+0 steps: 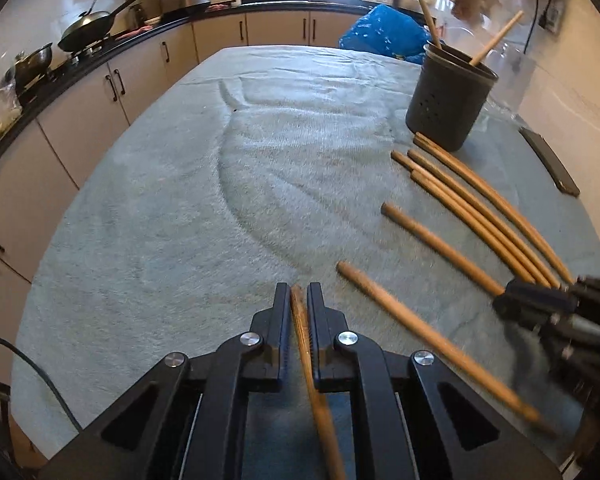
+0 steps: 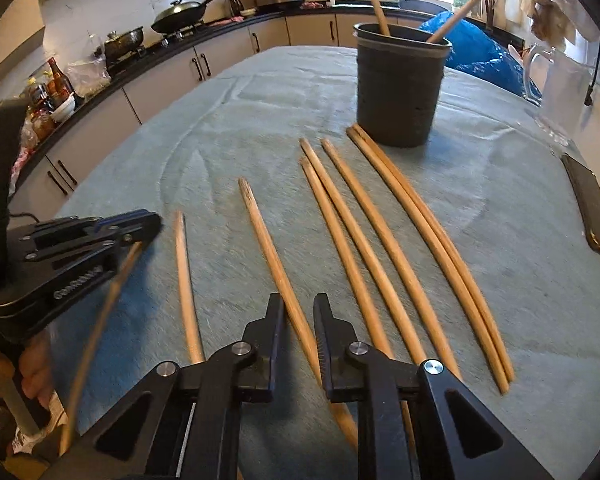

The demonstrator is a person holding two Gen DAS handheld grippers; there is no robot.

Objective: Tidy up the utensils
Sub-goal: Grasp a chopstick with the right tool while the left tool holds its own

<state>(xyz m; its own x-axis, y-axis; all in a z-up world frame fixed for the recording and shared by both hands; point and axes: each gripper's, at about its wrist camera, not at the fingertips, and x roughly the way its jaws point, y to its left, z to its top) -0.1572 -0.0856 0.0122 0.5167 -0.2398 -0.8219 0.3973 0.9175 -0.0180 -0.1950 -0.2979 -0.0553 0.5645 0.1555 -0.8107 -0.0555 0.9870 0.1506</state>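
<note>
Left gripper [image 1: 299, 294]: clamped on one chopstick [image 1: 300, 320]. Right gripper [image 2: 298, 312]: closing astride second chopstick [image 2: 276, 264], contact unclear. Lift level, drop into holder [image 2: 400, 88] beyond.

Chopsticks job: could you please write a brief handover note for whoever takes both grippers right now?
Left gripper: shut on one chopstick.
Right gripper: open, fingers astride another chopstick lying on the cloth, not gripping it.
Holder: upright at the far side.
Done: two chopsticks stand in the holder.
Left: the two at the grippers, plus six loose chopsticks on the cloth, five of them in a group near the holder.
</note>
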